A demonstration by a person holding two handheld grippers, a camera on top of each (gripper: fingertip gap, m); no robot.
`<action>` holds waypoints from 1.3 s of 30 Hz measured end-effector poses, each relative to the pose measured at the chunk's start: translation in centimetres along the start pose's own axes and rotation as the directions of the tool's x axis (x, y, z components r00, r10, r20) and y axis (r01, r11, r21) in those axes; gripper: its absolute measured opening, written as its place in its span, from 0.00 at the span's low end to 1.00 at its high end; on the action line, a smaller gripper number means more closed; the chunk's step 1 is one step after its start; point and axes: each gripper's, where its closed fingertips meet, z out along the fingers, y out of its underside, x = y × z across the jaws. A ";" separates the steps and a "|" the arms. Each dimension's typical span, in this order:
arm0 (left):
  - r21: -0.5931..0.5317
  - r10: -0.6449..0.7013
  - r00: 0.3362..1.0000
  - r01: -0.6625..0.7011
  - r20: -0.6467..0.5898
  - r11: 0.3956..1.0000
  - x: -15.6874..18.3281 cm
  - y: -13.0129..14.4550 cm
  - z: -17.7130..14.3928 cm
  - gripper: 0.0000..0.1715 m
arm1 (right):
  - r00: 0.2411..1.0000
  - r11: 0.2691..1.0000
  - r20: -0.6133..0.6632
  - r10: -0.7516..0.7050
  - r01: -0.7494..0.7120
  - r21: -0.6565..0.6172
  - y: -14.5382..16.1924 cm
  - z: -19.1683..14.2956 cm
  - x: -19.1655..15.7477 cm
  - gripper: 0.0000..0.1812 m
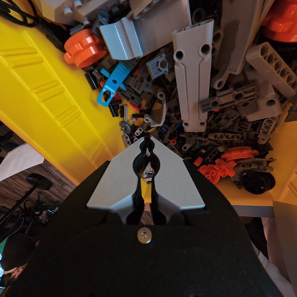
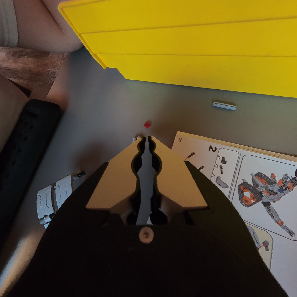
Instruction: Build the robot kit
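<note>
Yellow bin [image 1: 48, 99]: left gripper [image 1: 147, 139] jaws closed, tips at brick pile [image 1: 184, 104]. Right gripper [image 2: 146, 137] jaws slightly apart, empty, over bench [image 2: 104, 112] below red stud [image 2: 147, 125].

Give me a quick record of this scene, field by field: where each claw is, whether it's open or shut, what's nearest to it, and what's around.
left claw: shut or nearly so, tips over a pile of building parts in a yellow bin
held by left claw: cannot tell
near left claw: small grey curved piece, blue flat piece, orange wheel hub
right claw: slightly open, empty, above a grey table
near right claw: small red round stud, just beyond the tips
other things: grey bar, yellow bin wall, instruction booklet
</note>
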 end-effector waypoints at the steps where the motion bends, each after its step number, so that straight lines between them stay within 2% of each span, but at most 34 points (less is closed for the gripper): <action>1: 0.000 -0.001 1.000 0.001 0.000 1.000 0.0 0.0 0.0 0.00 | 1.000 1.000 0.000 -0.005 0.005 -0.001 0.0 0.0 -0.1 0.02; 14: -0.005 0.000 1.000 0.000 0.001 1.000 0.0 0.1 0.0 0.00 | 0.995 0.993 -0.033 -0.093 0.090 -0.074 0.6 0.3 -0.5 0.06; 20: -0.004 -0.001 1.000 0.001 0.003 1.000 0.0 0.1 0.0 0.00 | 0.981 0.990 -0.140 -0.132 0.123 -0.073 0.2 -0.1 0.9 0.05; 28: -0.008 -0.003 1.000 0.003 0.002 1.000 0.0 0.2 0.0 0.00 | 0.995 0.995 -0.098 -0.003 -0.007 -0.095 0.0 0.2 -0.5 0.04; 31: -0.010 0.000 1.000 0.000 0.004 1.000 0.0 0.2 0.0 0.00 | 0.985 0.995 -0.168 0.031 -0.046 -0.090 -0.4 0.2 0.1 0.11; 34: -0.012 0.002 1.000 -0.002 0.004 1.000 0.1 0.2 0.1 0.00 | 0.978 0.993 -0.193 0.078 -0.094 -0.075 -0.9 0.6 -0.2 0.13; 39: -0.010 0.000 1.000 0.000 0.004 1.000 0.1 0.2 0.0 0.00 | 0.962 0.986 -0.272 0.012 -0.057 -0.157 -0.5 1.3 -0.4 0.12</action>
